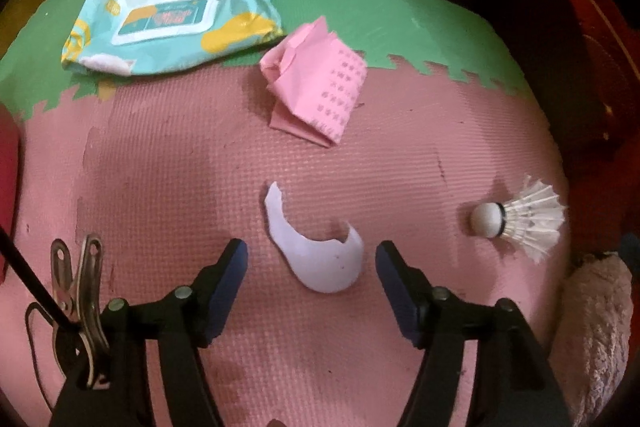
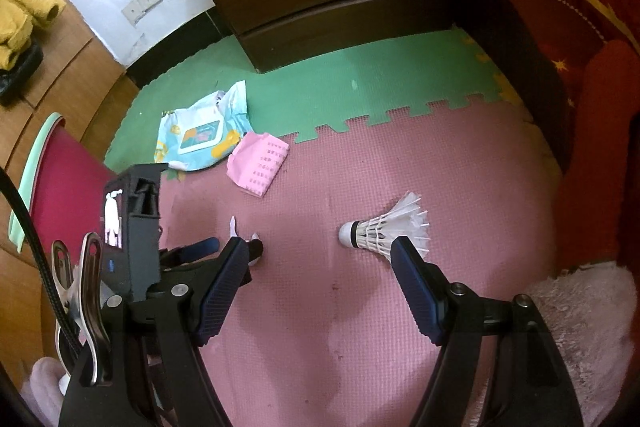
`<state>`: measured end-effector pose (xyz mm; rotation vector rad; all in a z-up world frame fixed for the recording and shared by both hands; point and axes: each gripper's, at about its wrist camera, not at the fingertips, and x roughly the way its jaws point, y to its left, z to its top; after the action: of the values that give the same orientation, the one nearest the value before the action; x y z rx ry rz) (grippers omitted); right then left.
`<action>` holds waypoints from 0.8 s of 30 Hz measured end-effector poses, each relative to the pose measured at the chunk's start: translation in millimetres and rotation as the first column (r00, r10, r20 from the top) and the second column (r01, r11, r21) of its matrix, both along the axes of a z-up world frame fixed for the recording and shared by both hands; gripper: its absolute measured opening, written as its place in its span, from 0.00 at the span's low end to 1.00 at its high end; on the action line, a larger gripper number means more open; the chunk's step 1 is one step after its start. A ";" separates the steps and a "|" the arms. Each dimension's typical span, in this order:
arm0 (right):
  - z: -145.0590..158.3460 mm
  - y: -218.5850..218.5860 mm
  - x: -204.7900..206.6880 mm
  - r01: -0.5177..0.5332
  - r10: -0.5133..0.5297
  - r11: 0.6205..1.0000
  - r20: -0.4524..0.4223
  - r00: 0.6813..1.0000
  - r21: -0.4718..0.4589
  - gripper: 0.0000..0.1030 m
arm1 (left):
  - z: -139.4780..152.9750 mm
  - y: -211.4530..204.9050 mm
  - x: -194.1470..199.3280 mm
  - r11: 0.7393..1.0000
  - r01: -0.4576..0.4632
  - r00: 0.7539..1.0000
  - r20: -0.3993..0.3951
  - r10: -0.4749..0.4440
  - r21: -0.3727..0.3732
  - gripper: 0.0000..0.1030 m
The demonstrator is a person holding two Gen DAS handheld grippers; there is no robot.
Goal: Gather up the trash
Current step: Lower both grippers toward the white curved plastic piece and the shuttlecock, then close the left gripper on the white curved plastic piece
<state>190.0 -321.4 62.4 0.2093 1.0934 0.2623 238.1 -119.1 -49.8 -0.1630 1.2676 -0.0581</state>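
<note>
both fingers (image 1: 234, 263) spread; white scrap (image 1: 320, 263) lies between them, untouched; right fingers (image 2: 224, 279) spread.

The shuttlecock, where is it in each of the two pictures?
Left wrist view: the shuttlecock lies at the right edge of the pink mat, right of the white scrap, feathers pointing right.
Right wrist view: the shuttlecock lies right of middle, just beyond the right tongs' right finger, which covers part of the feathers.
Shared landmark: the pink folded paper sits up and left of it in both.
</note>
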 end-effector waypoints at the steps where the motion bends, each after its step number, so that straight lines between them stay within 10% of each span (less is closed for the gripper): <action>1: -0.8 0.1 -0.1 0.002 -0.002 1.000 -0.002 1.000 0.004 0.73 | -3.0 1.5 0.2 1.000 -0.007 1.000 -0.007 0.007 -0.010 0.69; 13: -11.3 -2.2 5.3 0.041 -0.041 0.999 -0.019 0.999 -0.011 0.73 | -6.2 -1.6 -0.6 0.999 -0.029 0.999 0.017 0.030 -0.039 0.71; 24: -30.7 -19.3 13.6 0.106 -0.106 0.994 -0.068 0.992 -0.003 0.73 | 0.6 5.8 -2.8 0.999 -0.038 0.999 0.021 0.038 0.002 0.44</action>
<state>203.6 -340.7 31.7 0.2781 1.1459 0.1611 235.4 -113.3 -49.3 -0.1840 1.2430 -0.0263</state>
